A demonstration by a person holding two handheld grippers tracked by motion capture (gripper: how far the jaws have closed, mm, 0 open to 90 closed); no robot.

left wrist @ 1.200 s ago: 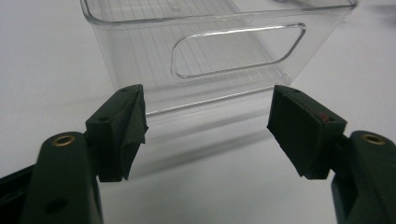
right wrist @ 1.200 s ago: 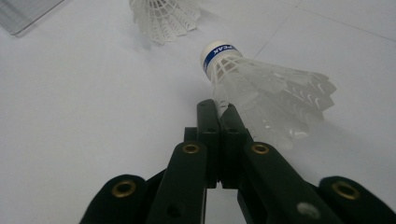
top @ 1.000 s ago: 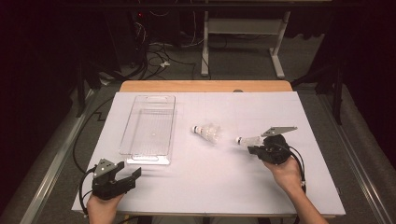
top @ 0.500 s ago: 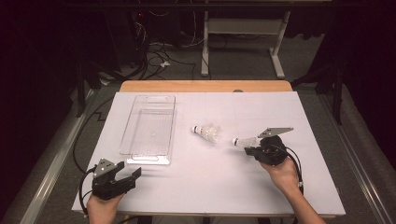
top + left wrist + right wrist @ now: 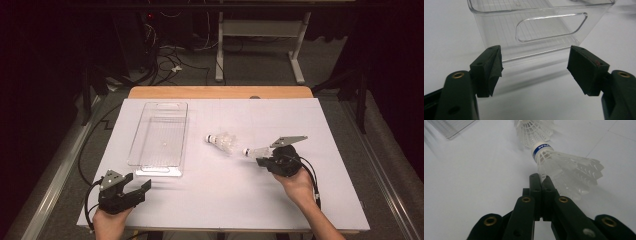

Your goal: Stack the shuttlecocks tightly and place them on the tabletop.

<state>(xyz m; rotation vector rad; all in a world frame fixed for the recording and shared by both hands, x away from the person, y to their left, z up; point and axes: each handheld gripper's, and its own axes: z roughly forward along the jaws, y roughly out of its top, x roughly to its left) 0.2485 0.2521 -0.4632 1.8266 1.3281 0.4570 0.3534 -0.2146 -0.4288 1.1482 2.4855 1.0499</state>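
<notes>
Overhead, a person sits at a white-covered table (image 5: 220, 200) with a hand-held claw in each hand. The right claw (image 5: 261, 158) has its two jaws pressed together on the edge of the feather skirt of a white shuttlecock (image 5: 252, 151), whose cork end, with a blue band, points away from the claw toward the table's middle. In the right gripper view the pinched shuttlecock (image 5: 566, 175) fans out just past and to the right of the closed jaw tips, tilted, with its skirt low over the tabletop. A second shuttlecock (image 5: 222, 141) lies on its side just beyond the cork of the held one, close to it; whether the two touch cannot be told. In the right gripper view that second shuttlecock (image 5: 535, 130) sits straight ahead of the claw.

The left claw (image 5: 134, 186) rests near the table's front left corner, jaws standing wide apart with nothing between them. Just ahead of it stands a clear plastic bin (image 5: 159, 137), its short end wall with a handle cut-out facing the claw (image 5: 549, 27).
</notes>
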